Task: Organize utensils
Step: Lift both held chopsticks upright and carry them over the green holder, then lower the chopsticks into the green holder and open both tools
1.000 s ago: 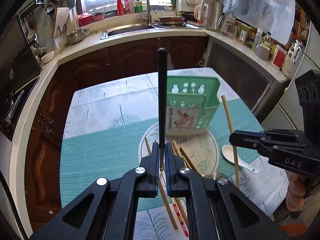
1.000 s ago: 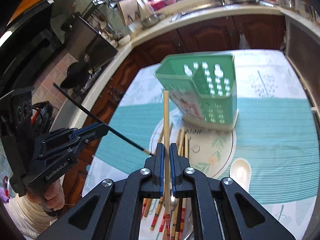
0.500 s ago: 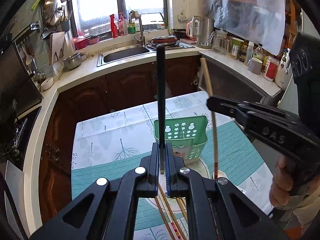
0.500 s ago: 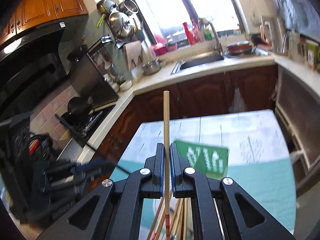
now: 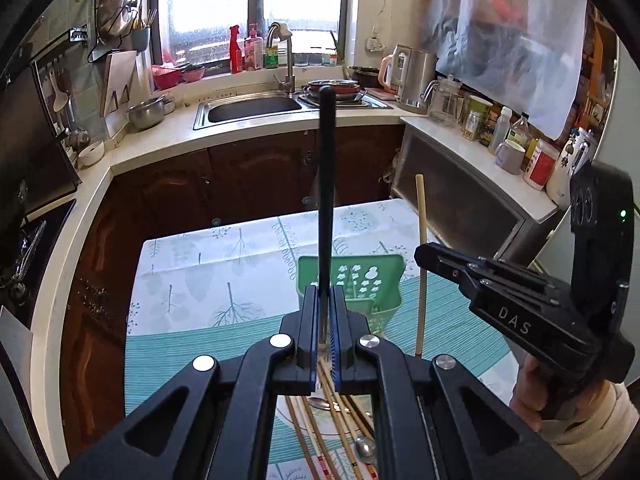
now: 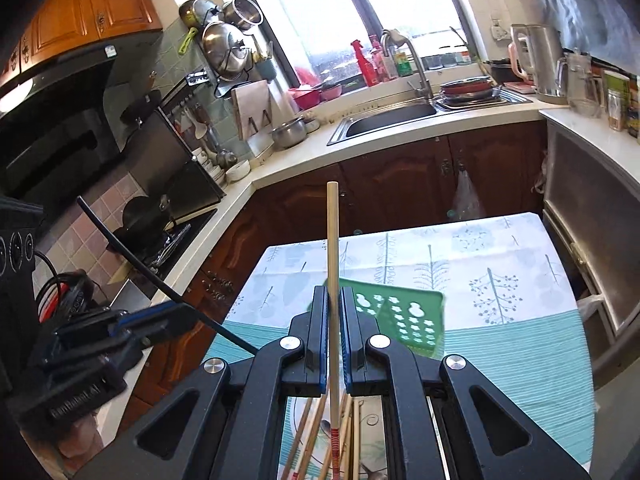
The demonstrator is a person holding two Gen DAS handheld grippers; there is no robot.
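My left gripper (image 5: 325,300) is shut on a black chopstick (image 5: 326,184) that stands upright above the table. My right gripper (image 6: 333,300) is shut on a pale wooden chopstick (image 6: 332,240), also upright; it shows in the left wrist view (image 5: 420,248) held by the right gripper (image 5: 424,256). A green perforated utensil holder (image 5: 352,284) stands on the table just beyond both grippers; it also shows in the right wrist view (image 6: 404,316). Several wooden chopsticks (image 5: 332,408) and a metal spoon (image 5: 364,448) lie on a plate below.
The table (image 5: 208,280) has a leaf-print cloth and a teal striped mat (image 6: 520,360). Dark cabinets, a sink (image 5: 252,108) and a worktop with jars and a kettle (image 5: 412,76) lie beyond. A stove (image 6: 160,232) is at the left.
Both grippers have lifted and tilted up from looking down at the plate, each still holding its chopstick. The green holder now sits lower in both views.
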